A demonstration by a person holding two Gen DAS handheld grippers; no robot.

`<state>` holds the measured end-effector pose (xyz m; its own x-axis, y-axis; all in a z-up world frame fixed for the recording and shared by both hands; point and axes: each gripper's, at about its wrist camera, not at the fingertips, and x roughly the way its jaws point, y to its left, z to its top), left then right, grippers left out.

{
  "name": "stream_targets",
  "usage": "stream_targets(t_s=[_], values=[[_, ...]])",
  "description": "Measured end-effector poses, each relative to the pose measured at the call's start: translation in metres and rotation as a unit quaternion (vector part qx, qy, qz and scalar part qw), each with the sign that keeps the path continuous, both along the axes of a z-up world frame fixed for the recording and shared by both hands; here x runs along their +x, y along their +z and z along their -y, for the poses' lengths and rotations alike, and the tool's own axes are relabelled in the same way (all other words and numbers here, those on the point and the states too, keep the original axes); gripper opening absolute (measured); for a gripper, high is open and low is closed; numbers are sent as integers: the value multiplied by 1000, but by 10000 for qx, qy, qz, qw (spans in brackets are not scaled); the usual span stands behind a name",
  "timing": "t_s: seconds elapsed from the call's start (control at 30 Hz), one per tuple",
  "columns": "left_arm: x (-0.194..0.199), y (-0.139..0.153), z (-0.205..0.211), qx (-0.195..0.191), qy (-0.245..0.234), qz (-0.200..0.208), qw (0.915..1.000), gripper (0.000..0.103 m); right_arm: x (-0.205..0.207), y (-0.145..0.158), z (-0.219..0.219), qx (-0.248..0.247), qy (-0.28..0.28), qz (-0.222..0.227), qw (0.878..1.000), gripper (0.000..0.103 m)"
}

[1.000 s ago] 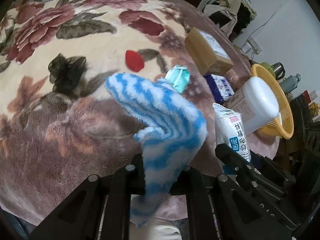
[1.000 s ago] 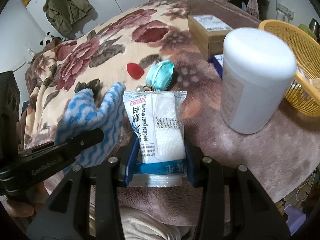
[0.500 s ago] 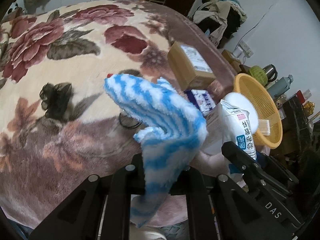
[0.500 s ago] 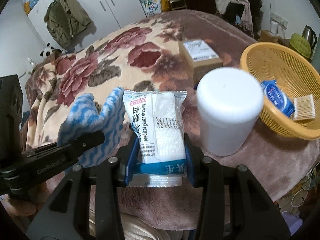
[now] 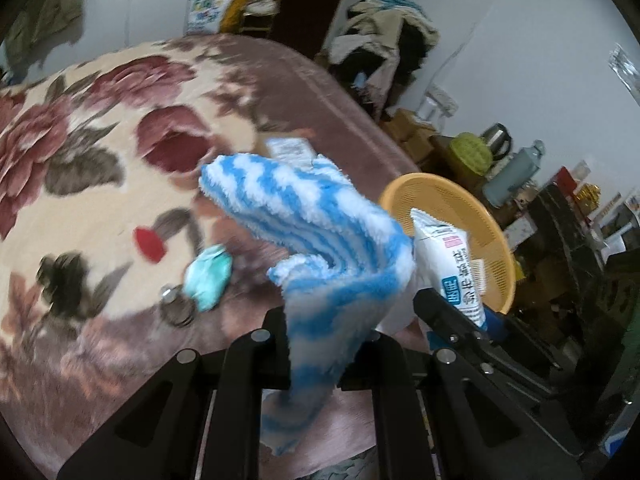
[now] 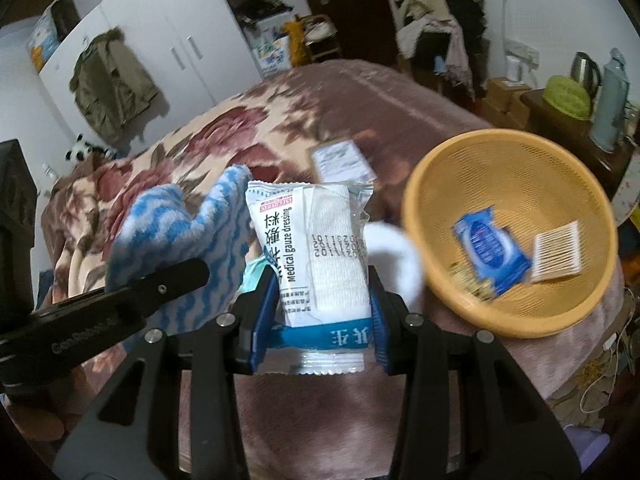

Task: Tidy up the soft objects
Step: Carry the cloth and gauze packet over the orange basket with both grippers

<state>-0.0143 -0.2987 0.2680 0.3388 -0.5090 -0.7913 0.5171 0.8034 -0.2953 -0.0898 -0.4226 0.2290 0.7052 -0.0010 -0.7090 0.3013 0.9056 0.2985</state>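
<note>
Left wrist view: Your left gripper [image 5: 326, 336] had its jaws clenched on the blue-and-white striped cloth [image 5: 316, 232]. The cloth rose from between the jaws and folded over above them, with a loose tail hanging below. The yellow basket [image 5: 494, 236] sat to the right of the cloth, at the edge of the floral blanket [image 5: 88, 184]. Between the cloth and the basket, the gauze packet [image 5: 452, 260] stood upright in your right gripper [image 5: 460, 320], just beside the cloth. On the blanket, left of the cloth, lay a red piece [image 5: 149, 243], a crumpled teal mask [image 5: 209, 276] and a metal ring [image 5: 176, 308]; these were blurred.

Right wrist view: Your right gripper [image 6: 324, 304] had its jaws clenched on the medical gauze dressing packet [image 6: 316, 248], the blue pads pressing its two lower sides. The packet stood upright, its top level with the basket [image 6: 440, 184] rim to its right. The basket held a blue packet [image 6: 490, 252] and a bundle of cotton swabs [image 6: 558, 252]. A white container [image 6: 396, 256] showed between the packet and the basket, partly hidden and blurred. Left of the packet, the striped cloth [image 6: 180, 232] hung in your left gripper [image 6: 160, 288], close against the packet's edge. A labelled box [image 6: 342, 162] lay on the blanket [image 6: 400, 112] behind the packet.
</note>
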Motion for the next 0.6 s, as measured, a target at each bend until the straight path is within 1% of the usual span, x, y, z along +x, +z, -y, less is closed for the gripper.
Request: stream_targets(t_s=[0.13, 0.27, 0.47, 0.6], values=[[-1, 10, 41, -51, -282, 42, 9996, 11, -8, 4, 32, -57, -335, 16, 9994, 42], [-1, 12, 80, -109, -532, -33, 9985, 11, -20, 5, 69, -79, -741, -1, 9972, 42], [-3, 2, 135, -271, -872, -330, 9953, 11, -34, 1, 120, -32, -1352, -106, 9908, 42], [-10, -6, 172, -413, -1083, -500, 9920, 11, -44, -1, 146, -5, -1660, -146, 9860, 42]])
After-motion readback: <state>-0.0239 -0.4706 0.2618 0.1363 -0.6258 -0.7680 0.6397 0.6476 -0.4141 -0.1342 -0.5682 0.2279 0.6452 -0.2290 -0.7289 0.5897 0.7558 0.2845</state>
